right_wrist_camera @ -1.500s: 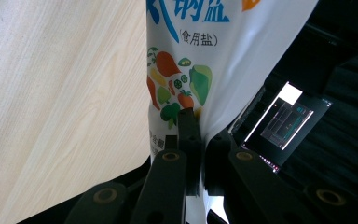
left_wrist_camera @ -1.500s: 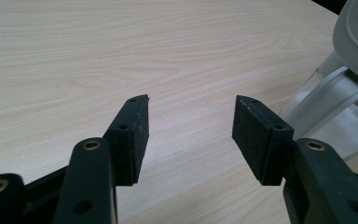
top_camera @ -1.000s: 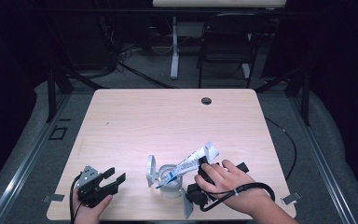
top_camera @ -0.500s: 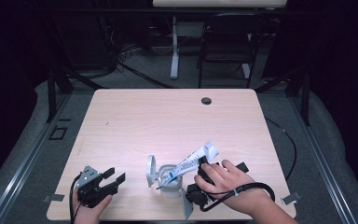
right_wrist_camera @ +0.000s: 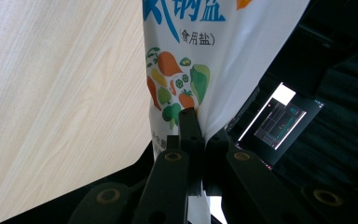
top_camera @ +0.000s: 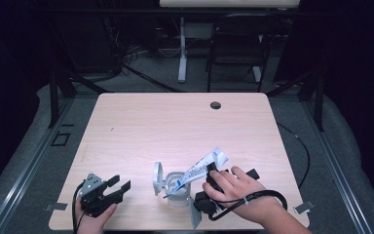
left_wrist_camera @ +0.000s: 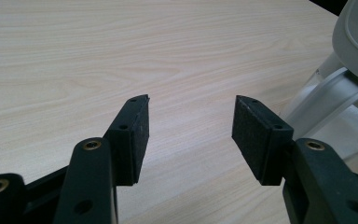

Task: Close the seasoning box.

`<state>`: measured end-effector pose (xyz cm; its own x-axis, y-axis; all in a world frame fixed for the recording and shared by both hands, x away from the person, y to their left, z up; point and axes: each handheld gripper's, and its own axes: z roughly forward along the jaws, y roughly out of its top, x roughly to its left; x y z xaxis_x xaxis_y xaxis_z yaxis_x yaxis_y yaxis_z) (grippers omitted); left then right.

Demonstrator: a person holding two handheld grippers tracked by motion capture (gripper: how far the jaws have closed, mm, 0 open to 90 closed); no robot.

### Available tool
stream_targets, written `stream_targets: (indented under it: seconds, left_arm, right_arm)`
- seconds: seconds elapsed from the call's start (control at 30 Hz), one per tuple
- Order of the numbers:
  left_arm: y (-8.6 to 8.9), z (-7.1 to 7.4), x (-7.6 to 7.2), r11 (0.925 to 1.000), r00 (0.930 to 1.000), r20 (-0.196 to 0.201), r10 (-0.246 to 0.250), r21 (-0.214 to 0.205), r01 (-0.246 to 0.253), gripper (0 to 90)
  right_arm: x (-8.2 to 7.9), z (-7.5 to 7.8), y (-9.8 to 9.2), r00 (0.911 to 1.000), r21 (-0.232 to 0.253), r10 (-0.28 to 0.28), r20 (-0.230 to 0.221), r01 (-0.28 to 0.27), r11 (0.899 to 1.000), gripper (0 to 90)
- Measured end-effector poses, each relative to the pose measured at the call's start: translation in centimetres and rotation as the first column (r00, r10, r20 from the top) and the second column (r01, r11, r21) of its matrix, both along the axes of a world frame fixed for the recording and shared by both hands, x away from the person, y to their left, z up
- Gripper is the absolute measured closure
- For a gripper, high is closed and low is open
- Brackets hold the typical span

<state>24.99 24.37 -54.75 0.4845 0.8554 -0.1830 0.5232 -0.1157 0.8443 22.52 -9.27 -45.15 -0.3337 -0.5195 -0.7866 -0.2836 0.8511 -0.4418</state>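
Light wooden table (top_camera: 175,126), clear lidded jar (top_camera: 173,187) on it

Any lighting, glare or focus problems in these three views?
High view: the table is evenly lit, the room around it nearly black, and a bright patch falls near the container. Left gripper view: the wood is sharp, the open tongs close and slightly soft. Right gripper view: the print on the salt bag is readable, the background dark.
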Motion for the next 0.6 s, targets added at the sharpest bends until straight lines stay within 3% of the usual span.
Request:
stream_targets:
  seconds: [0.6]
  left_arm:
    - [0.06,-0.09,0.02,1.0000,1.0000,-0.003,0.002,-0.004,-0.002,46.4]
  right_arm:
    - [0.05,0.13,0.03,0.9998,-0.021,0.011,0.016,-0.010,1.000,89.7]
